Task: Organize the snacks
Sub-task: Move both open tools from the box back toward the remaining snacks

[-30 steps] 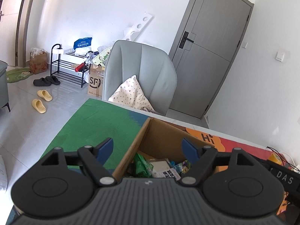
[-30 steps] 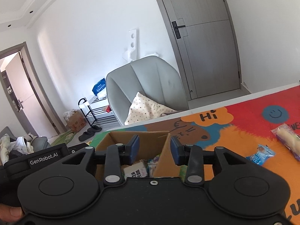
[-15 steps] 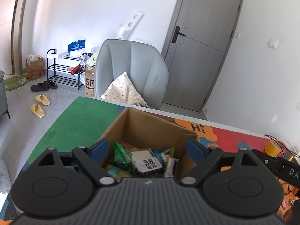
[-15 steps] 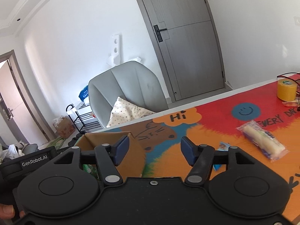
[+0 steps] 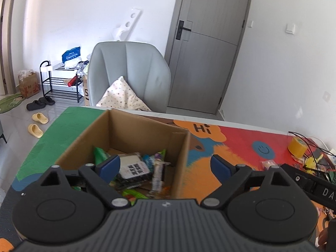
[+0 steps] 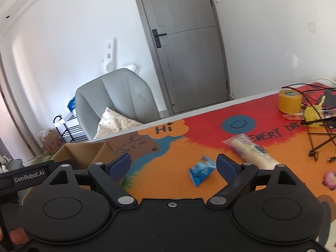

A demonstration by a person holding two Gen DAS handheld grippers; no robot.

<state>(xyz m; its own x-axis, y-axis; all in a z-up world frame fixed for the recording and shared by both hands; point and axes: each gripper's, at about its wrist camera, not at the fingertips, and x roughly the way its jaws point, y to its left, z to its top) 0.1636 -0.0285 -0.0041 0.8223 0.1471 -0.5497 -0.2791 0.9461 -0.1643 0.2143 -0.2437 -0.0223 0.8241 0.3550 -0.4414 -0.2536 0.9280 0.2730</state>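
**Both grippers swing right, away from the snack box**

Swinging rightward since a second ago, both cameras now show more of the colourful mat, and the right gripper (image 6: 173, 163), nearly closed over the cardboard box (image 6: 84, 153) back then, has spread its jaws wide with nothing between them. Its blue pads now frame bare orange mat, with a small blue crinkled snack packet (image 6: 200, 172) lying flat just ahead of the right-hand pad. Beyond that packet, farther from the box, lies a long pale roll in clear glossy wrap (image 6: 251, 150), its printed label too blurred to read.

Wide open as well, the left gripper (image 5: 166, 164) holds nothing and hovers over the box's near right corner. This box (image 5: 130, 130) is plain brown corrugated card, open-topped, and holds a loose heap of snacks (image 5: 136, 168): green foil packs, a white pack with a black QR-like print, a slim clear-wrapped stick.

On the mat (image 6: 210, 124), right of the box, a speech bubble reads "Hi"; past a blue smiley the words "EVERY DA…" run off behind cables. A yellow tape roll (image 6: 289, 101) stands far right of the box. "GenRobot.AI" is printed on the device at the right view's left edge.
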